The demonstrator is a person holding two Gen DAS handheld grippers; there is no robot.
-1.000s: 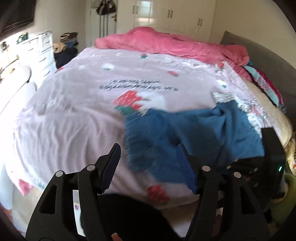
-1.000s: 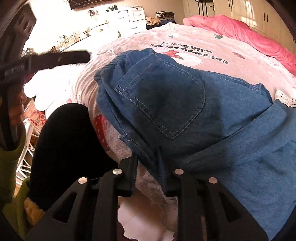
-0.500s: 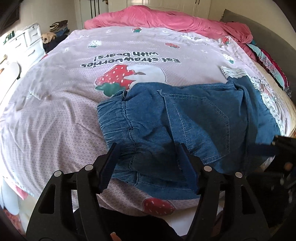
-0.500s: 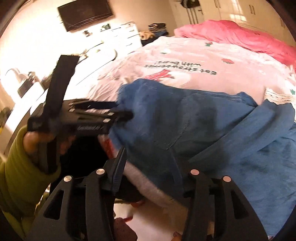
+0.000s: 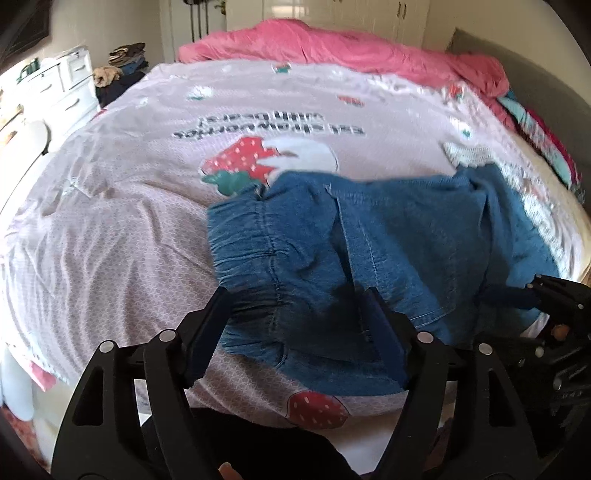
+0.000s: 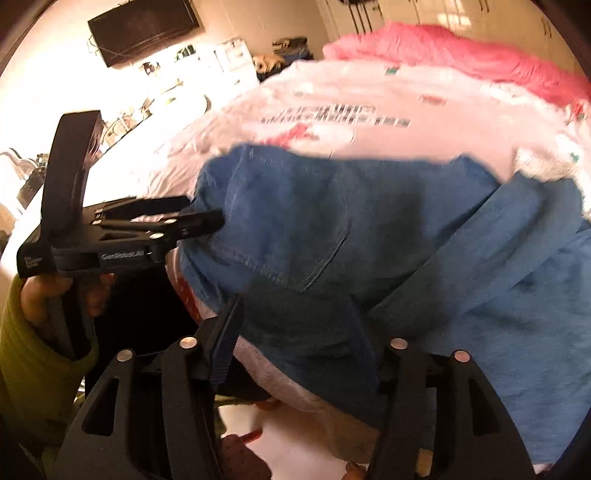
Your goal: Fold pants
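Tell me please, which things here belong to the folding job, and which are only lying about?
Belong to the job:
- blue denim pants, lying on the strawberry bedspread
- left tool, open over the waistband
- right tool, open, jaws just been opening, denim between them but not pressed

Just lying about:
- pink duvet
- white drawers
- clothes pile
- wall television
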